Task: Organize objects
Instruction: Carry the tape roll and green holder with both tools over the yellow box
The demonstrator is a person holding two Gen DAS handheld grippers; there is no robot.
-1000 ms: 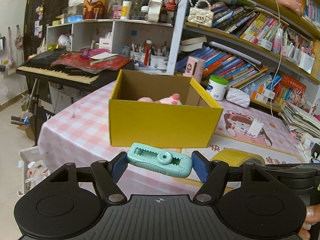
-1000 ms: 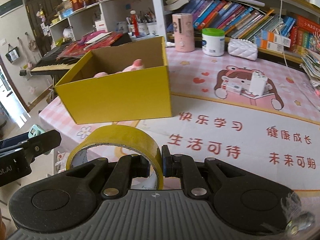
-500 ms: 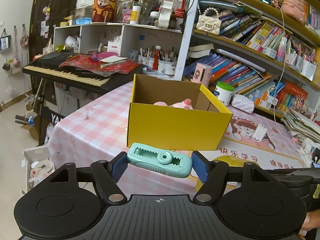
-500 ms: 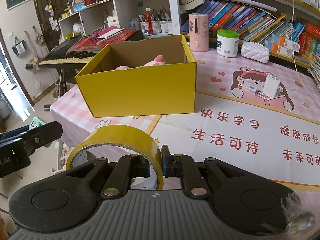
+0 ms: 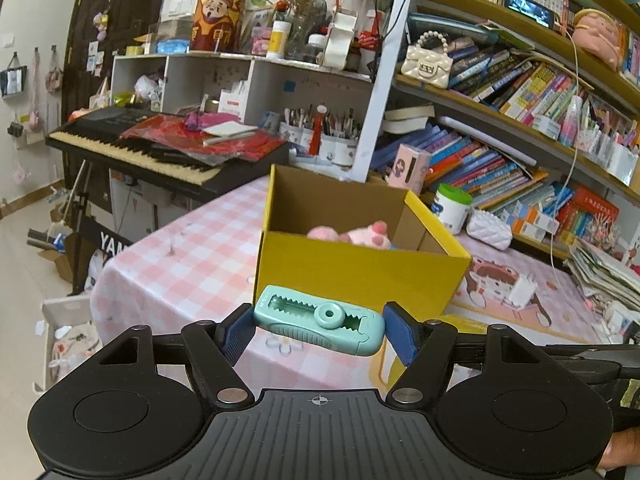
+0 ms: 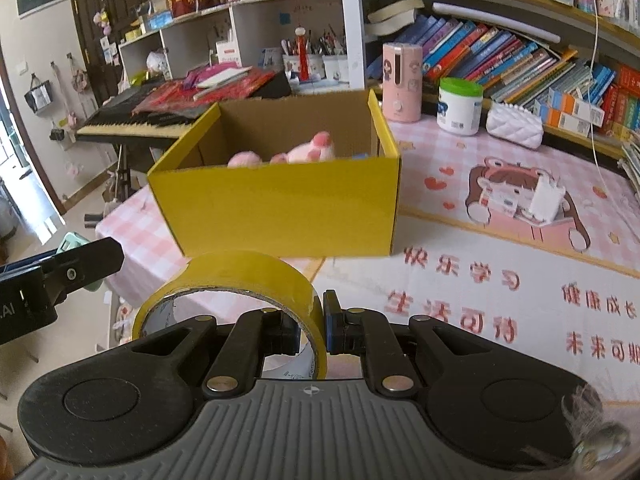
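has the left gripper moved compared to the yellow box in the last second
Yes. The left gripper, shut on the teal clip, has backed away from the yellow box, which now looks smaller and farther.

Each claw is matte black plastic. The left claw [image 5: 319,327] has blue pads on its fingertips [image 5: 237,330], two round discs flanking a ribbed grey-black hump with a small crosshair mark, and silver rivets at the linkage pivots. The right claw [image 6: 311,325] looks identical, slightly dusty, with white lettering on its neighbour's side. Bare fingers [image 5: 618,450] show behind the left one.
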